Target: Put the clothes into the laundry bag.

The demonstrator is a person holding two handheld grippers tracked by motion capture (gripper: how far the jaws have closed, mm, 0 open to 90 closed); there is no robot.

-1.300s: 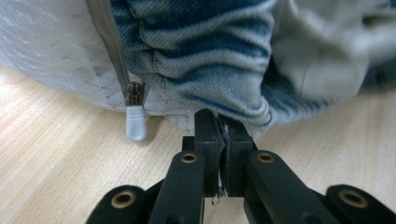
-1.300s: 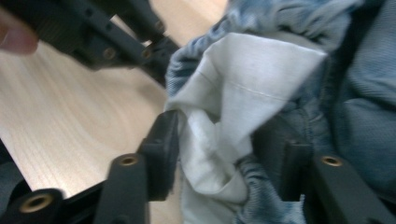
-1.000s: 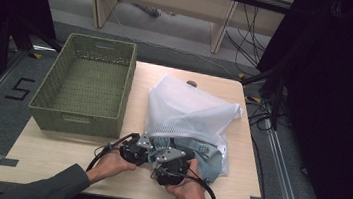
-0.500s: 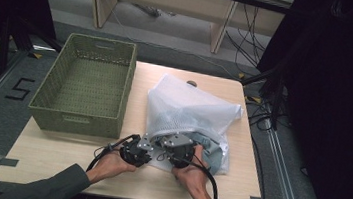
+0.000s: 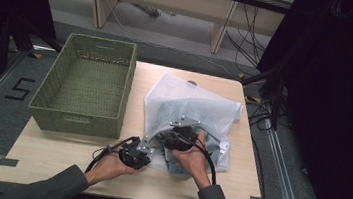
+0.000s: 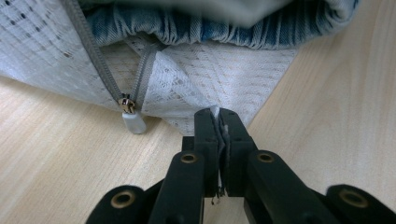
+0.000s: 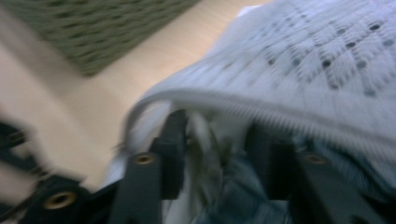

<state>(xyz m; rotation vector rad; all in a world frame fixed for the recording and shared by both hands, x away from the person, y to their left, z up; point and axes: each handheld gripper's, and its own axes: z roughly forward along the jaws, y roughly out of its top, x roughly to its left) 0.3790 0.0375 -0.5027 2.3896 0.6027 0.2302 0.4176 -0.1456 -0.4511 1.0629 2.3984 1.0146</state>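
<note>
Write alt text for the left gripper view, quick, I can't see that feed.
The left gripper is clamped shut on a corner of the white mesh laundry bag lying on the wooden table. The bag's grey zipper pull sits just beside the jaws, and blue denim shows through the open mouth.

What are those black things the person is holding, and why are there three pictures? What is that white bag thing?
A person holds a black pinching tool, called a gripper, in each hand. One picture comes from a camera high above the wooden table. The other two come from little cameras riding on each tool, so you see its two jaws up close.

On the table sit an empty green basket and a white mesh bag with a grey zipper and blue denim cloth inside.

The left gripper is squeezed shut on the bag's corner. The right gripper has its jaws apart, pushed in at the bag's opening. That picture is blurry, so it may be moving.
</note>
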